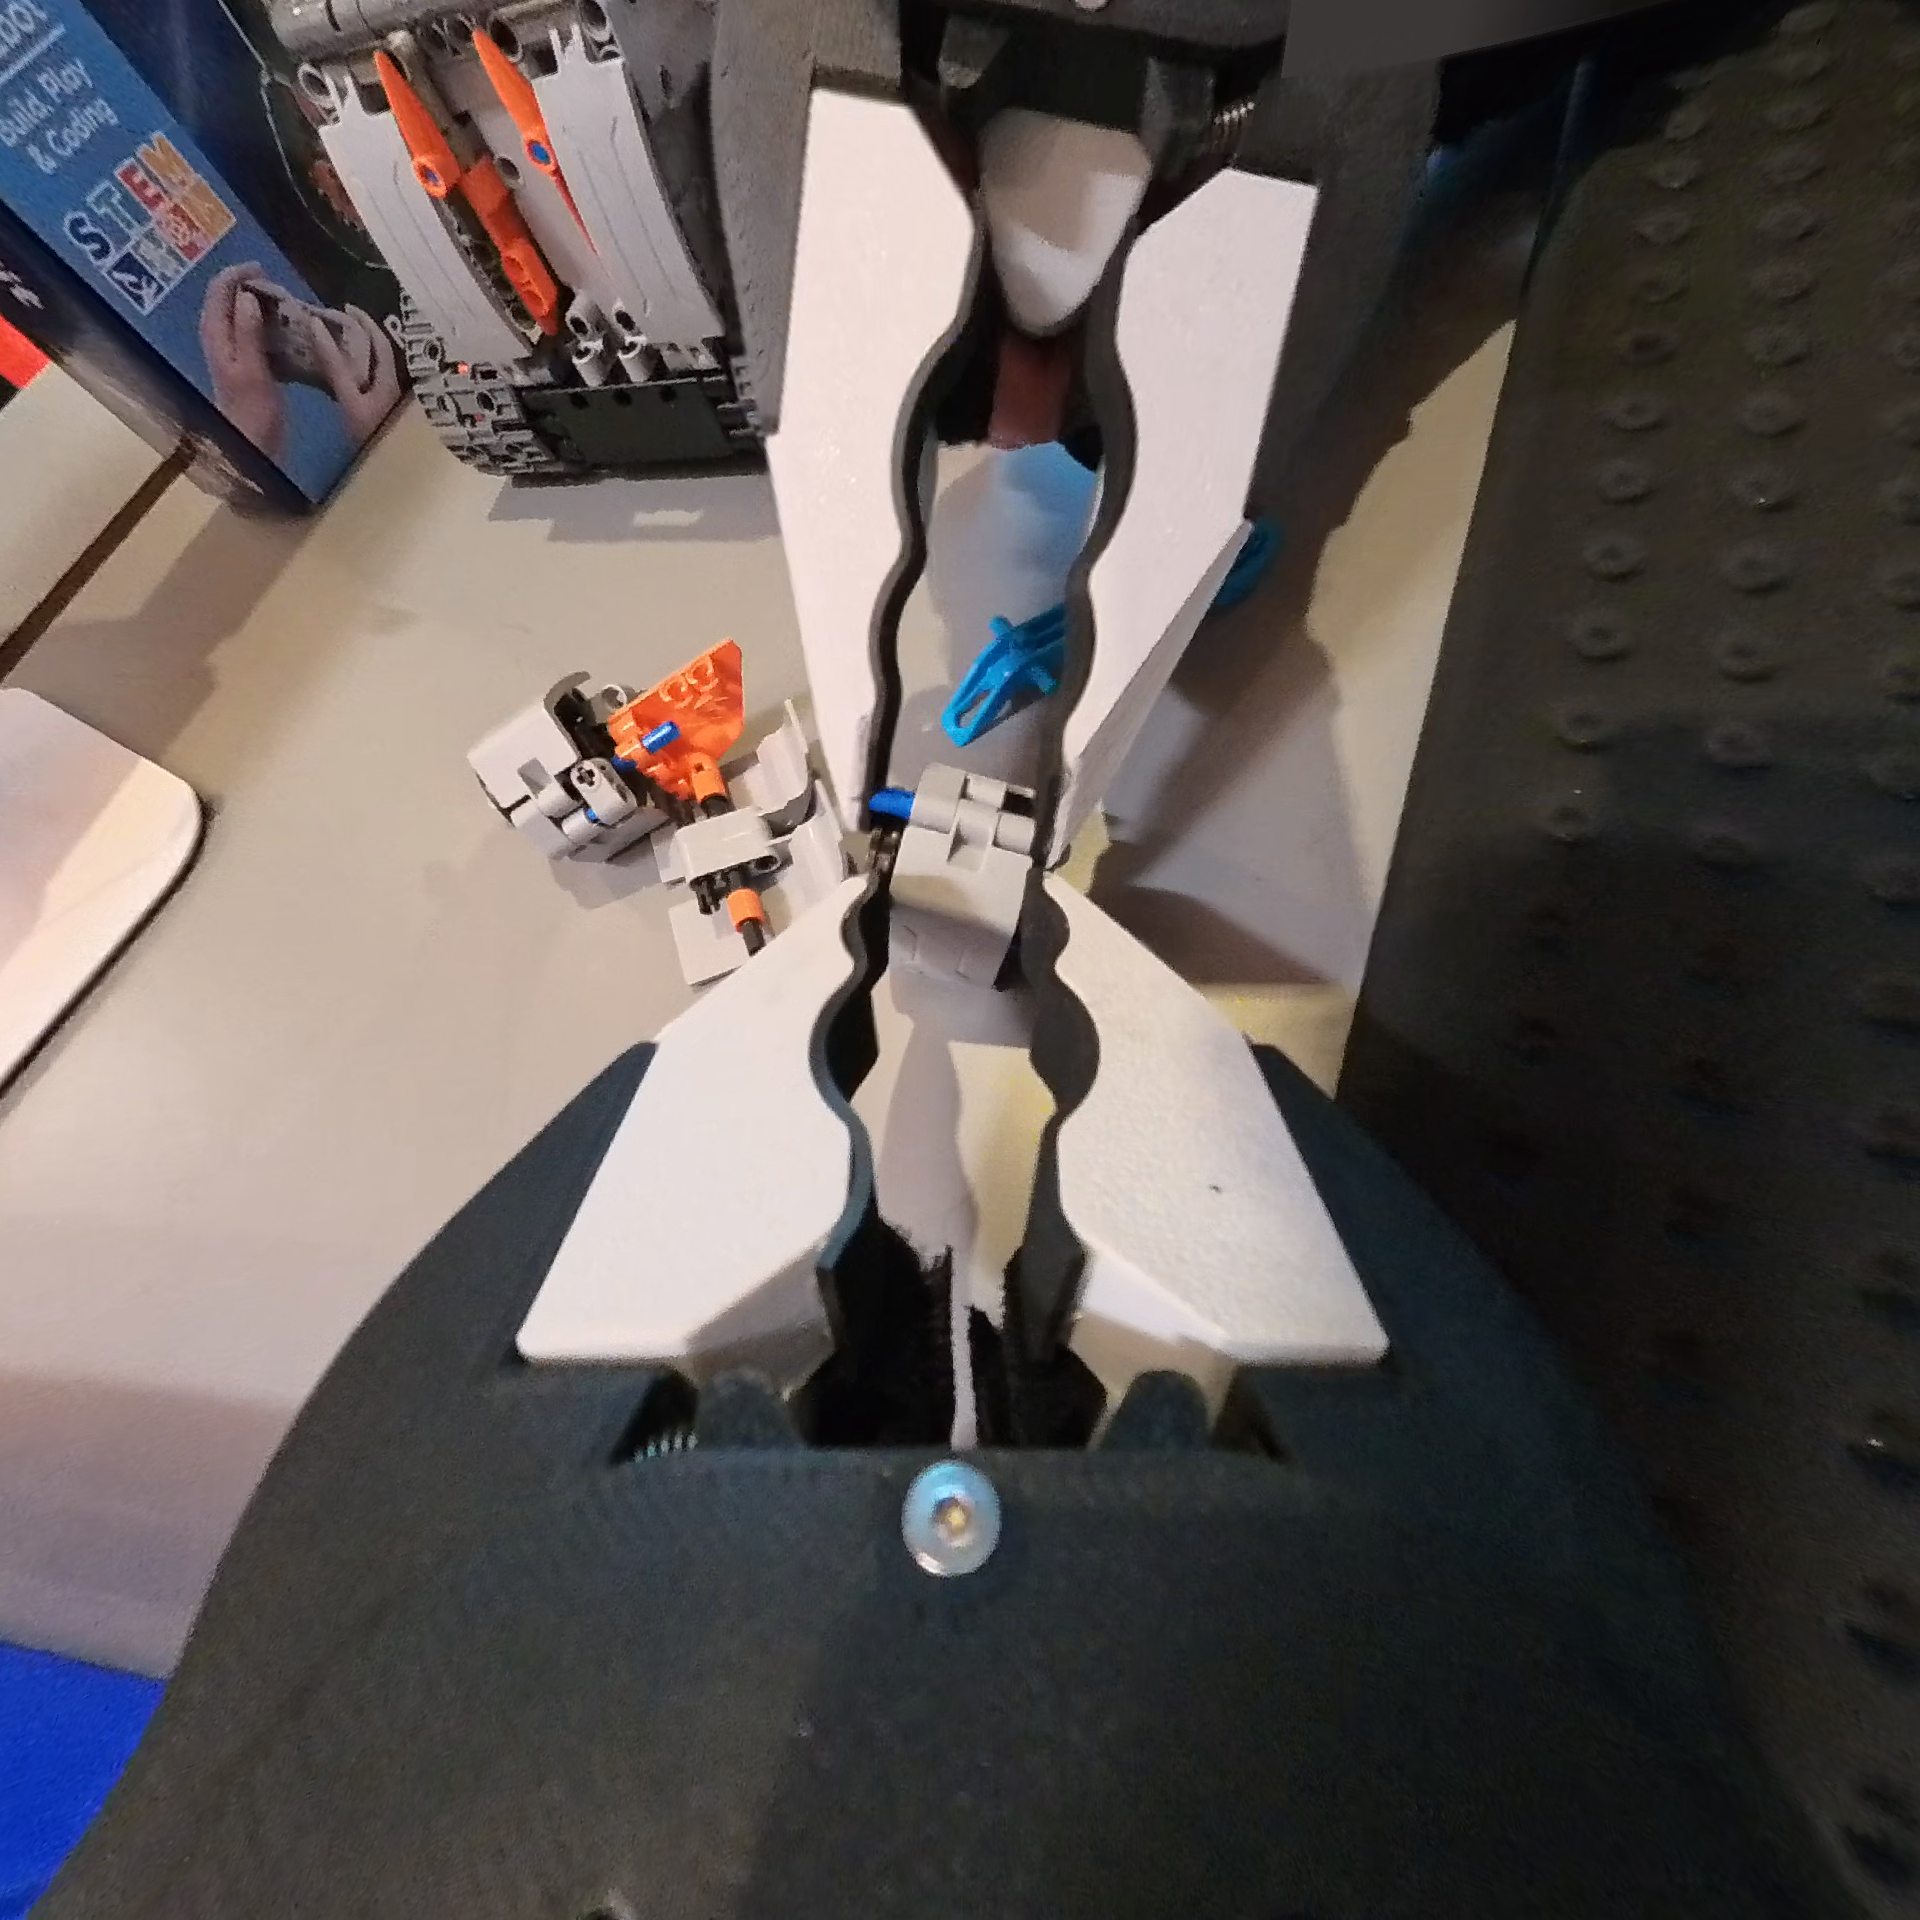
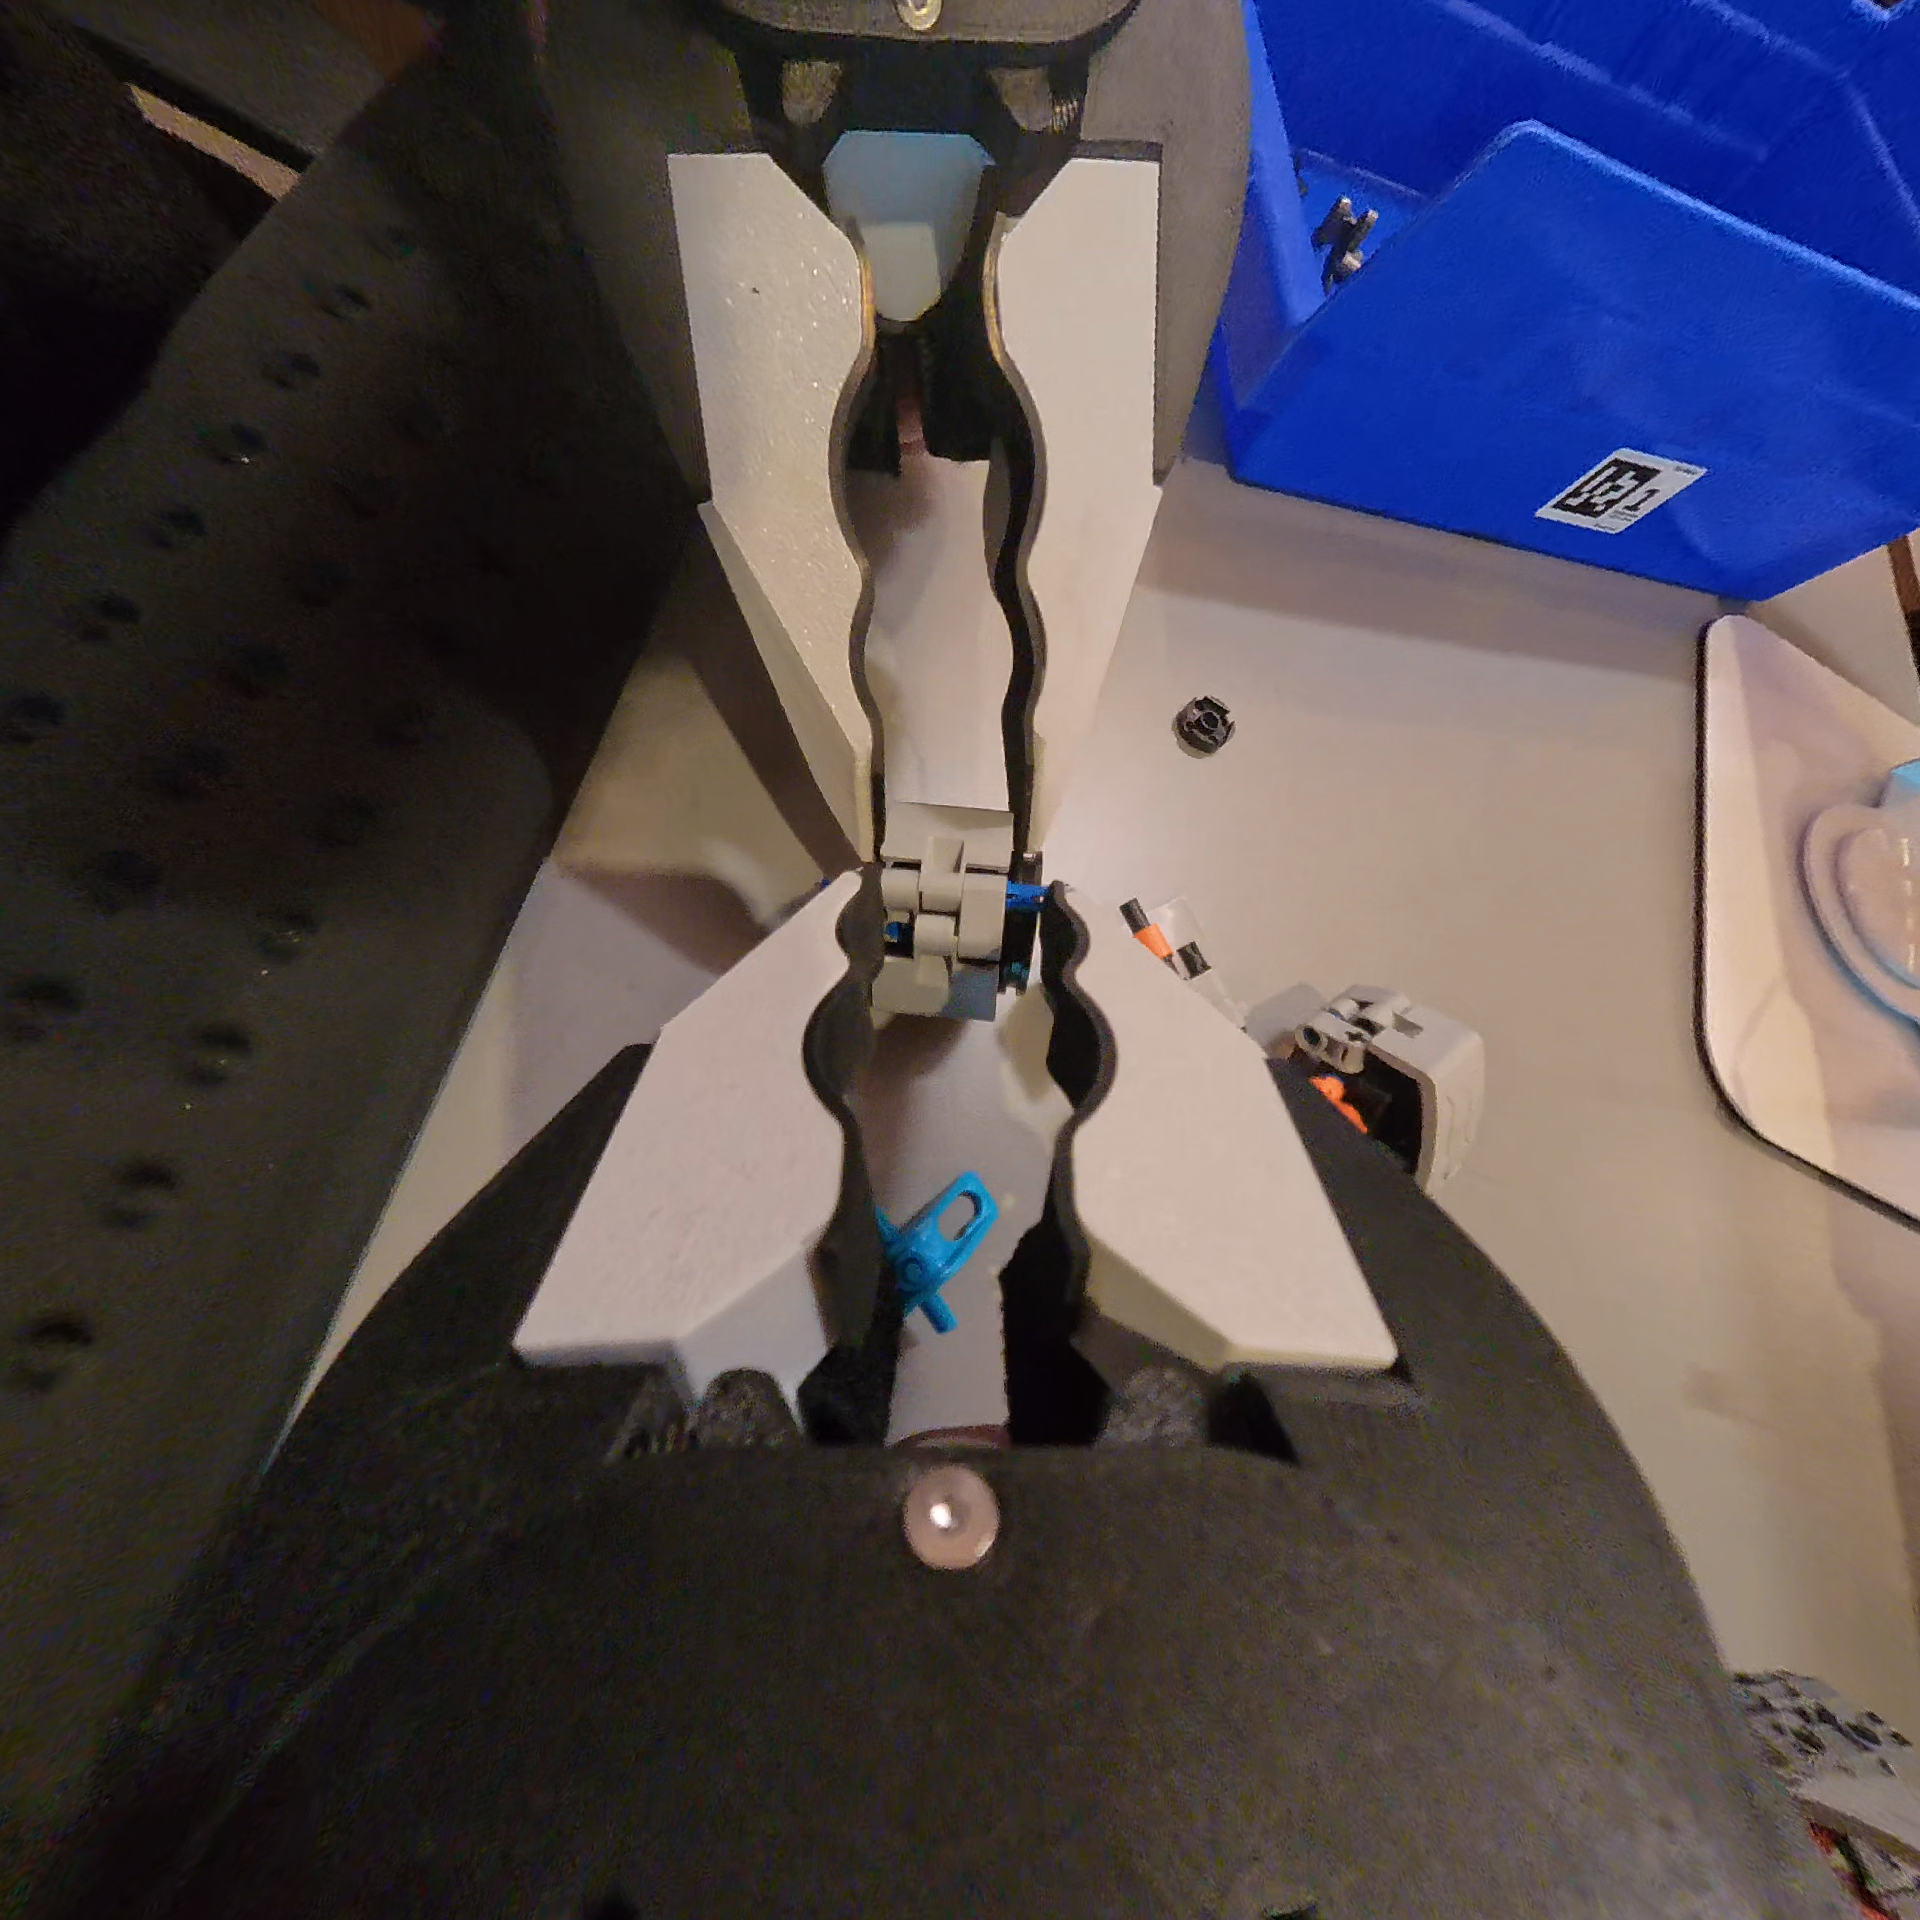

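A small grey brick assembly [image 1: 951, 935] with a blue pin is held above the table between both grippers, which face each other tip to tip. My left gripper [image 1: 956, 904] is shut on its near end. My right gripper [image 1: 956, 816] comes in from the top of the left wrist view and grips the far end. In the right wrist view, the right gripper [image 2: 951, 925] is shut on the assembly [image 2: 935, 914], and the left gripper [image 2: 945, 842] holds it from above. A light blue connector piece [image 1: 1003, 675] lies on the table beneath and also shows in the right wrist view [image 2: 935, 1236].
A grey and orange sub-assembly [image 1: 665, 790] lies left of the grippers. A built grey and orange model [image 1: 520, 260] and a printed box [image 1: 156, 260] stand behind. Blue bin [image 2: 1558, 364], small black piece [image 2: 1203, 720], white tray [image 2: 1787, 1039], dark textured chair [image 1: 1714, 727]. My left and right fingertips are right by each other. Left tips and right tips are each some 7 cm from the light blue connector piece [image 1: 1003, 675]. Seen from the right wrist view [image 2: 935, 1235] as well.
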Available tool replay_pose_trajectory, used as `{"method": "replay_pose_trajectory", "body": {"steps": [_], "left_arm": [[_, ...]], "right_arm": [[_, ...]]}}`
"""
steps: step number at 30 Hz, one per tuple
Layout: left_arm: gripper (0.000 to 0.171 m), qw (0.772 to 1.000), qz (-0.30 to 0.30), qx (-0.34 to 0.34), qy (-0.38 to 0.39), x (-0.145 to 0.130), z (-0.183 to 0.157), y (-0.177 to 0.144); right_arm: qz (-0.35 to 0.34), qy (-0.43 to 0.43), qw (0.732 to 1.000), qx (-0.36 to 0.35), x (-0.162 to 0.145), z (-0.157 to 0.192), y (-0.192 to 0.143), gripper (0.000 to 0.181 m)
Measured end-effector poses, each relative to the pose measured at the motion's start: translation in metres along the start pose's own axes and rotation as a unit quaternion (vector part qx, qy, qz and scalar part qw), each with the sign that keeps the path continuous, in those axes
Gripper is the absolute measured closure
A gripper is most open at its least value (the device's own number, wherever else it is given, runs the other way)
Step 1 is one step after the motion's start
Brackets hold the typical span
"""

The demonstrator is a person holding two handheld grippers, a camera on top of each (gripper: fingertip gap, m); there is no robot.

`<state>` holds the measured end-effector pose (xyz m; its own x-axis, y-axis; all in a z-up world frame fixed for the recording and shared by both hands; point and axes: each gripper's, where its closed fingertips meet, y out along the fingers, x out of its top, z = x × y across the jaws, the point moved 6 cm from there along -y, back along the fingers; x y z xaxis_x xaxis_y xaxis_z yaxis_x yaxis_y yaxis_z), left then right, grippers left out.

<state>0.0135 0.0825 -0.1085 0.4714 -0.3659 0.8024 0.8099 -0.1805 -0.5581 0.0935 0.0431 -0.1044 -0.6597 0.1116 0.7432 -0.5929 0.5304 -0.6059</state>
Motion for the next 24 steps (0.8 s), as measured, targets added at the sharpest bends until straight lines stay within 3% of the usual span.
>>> {"method": "replay_pose_trajectory", "body": {"steps": [18,24], "left_arm": [[0.149,1.000,-0.004,-0.009,-0.003,0.000,0.001,0.002],[0.149,1.000,-0.010,-0.008,-0.005,0.001,0.002,0.001]], "right_arm": [[0.022,-0.030,0.999,0.012,0.002,-0.004,-0.003,0.150],[0.016,-0.004,0.999,0.038,0.001,-0.011,-0.015,0.137]]}}
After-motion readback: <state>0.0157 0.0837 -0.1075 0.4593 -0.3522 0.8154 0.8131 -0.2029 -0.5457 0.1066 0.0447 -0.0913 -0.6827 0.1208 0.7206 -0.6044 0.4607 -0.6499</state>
